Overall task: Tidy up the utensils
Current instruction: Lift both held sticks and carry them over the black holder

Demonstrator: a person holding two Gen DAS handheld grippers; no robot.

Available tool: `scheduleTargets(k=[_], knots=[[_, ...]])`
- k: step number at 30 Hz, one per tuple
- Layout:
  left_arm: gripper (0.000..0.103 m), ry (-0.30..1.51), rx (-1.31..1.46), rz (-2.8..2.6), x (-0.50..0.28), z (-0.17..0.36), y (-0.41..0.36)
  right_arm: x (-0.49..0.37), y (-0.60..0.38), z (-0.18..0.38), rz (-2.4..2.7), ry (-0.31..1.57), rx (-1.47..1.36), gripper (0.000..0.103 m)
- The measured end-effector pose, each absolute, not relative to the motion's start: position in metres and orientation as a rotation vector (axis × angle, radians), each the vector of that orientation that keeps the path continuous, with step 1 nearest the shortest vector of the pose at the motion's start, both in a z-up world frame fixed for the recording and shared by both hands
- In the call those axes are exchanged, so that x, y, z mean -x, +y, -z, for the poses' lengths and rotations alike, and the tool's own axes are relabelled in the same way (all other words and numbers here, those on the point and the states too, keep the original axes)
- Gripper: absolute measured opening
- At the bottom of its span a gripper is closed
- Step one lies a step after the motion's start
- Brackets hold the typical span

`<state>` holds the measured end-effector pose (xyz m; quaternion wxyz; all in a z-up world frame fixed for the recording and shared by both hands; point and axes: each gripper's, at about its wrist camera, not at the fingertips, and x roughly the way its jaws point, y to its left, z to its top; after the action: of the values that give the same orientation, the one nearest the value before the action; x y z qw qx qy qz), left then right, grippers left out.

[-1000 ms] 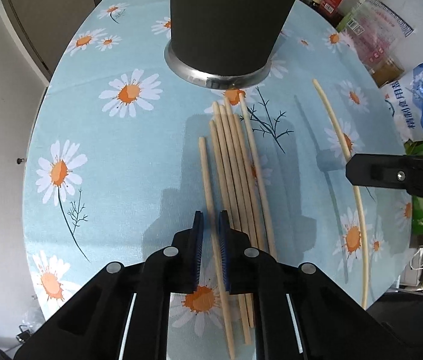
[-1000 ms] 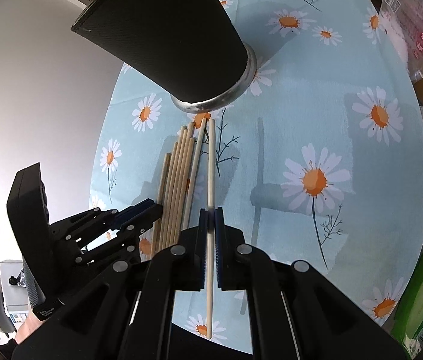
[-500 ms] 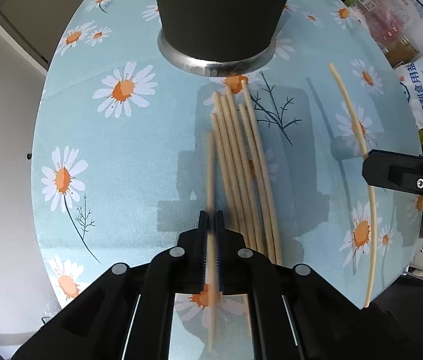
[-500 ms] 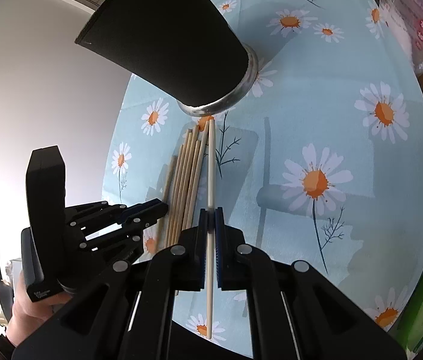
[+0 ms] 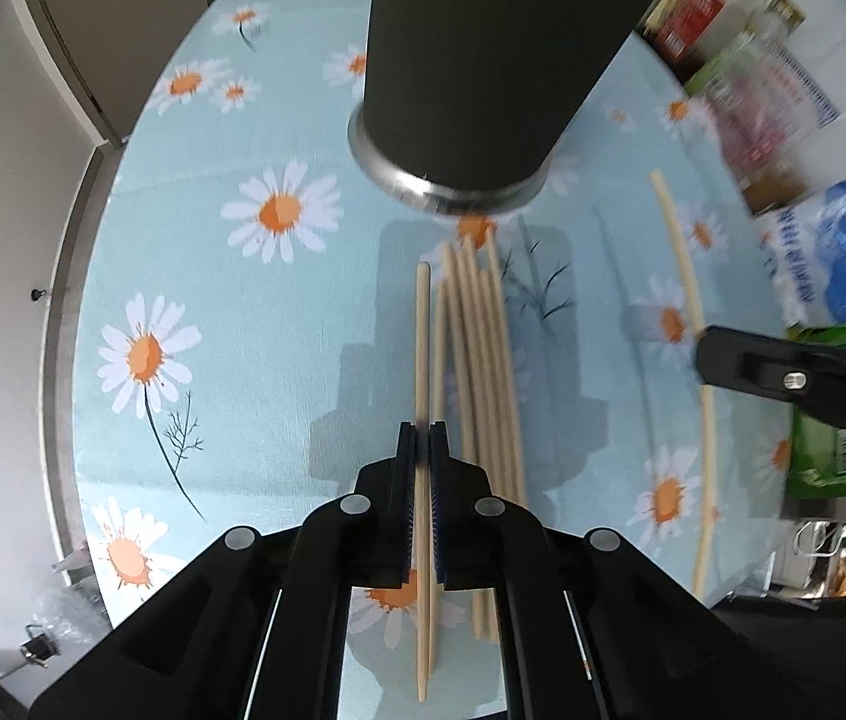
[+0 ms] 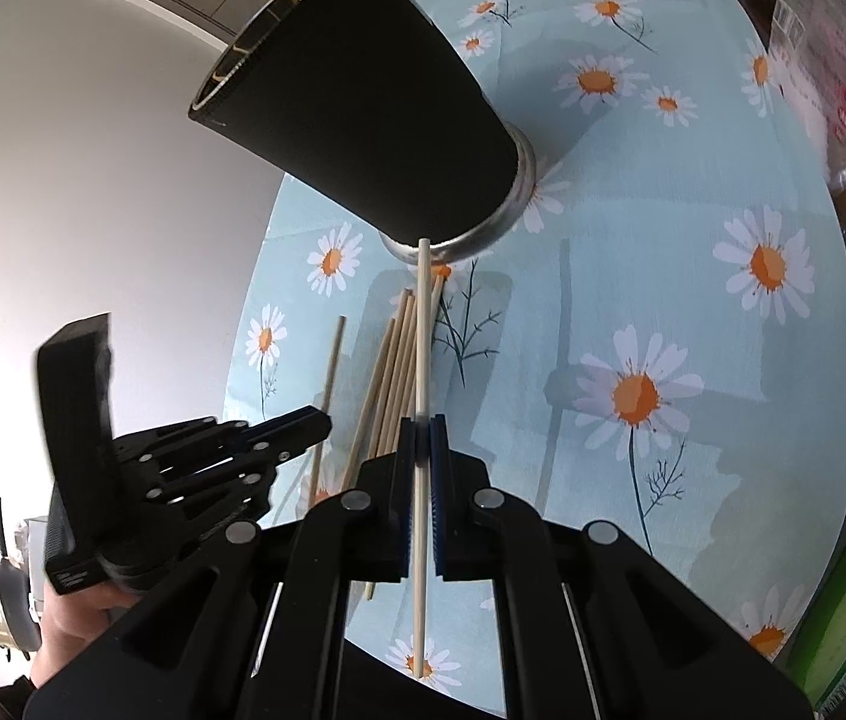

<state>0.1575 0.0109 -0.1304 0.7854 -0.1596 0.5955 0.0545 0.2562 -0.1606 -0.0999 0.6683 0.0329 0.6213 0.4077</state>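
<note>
Both claws are clamped on one chopstick each: left claw (image 5: 421,450), right claw (image 6: 421,438). Black holder (image 6: 363,114) at 12 o'clock already has perhaps two sticks. Loose bundle (image 5: 477,360) remains on the bench (image 5: 243,360).
</note>
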Motion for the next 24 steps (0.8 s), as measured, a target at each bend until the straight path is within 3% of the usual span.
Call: scheduleTargets(k=[24], knots=[[0.004,0.853,0.355,0.071,-0.14,0.007,0.017,-0.248,-0.139,0.01,-0.974,1.102,-0.078,0.006]])
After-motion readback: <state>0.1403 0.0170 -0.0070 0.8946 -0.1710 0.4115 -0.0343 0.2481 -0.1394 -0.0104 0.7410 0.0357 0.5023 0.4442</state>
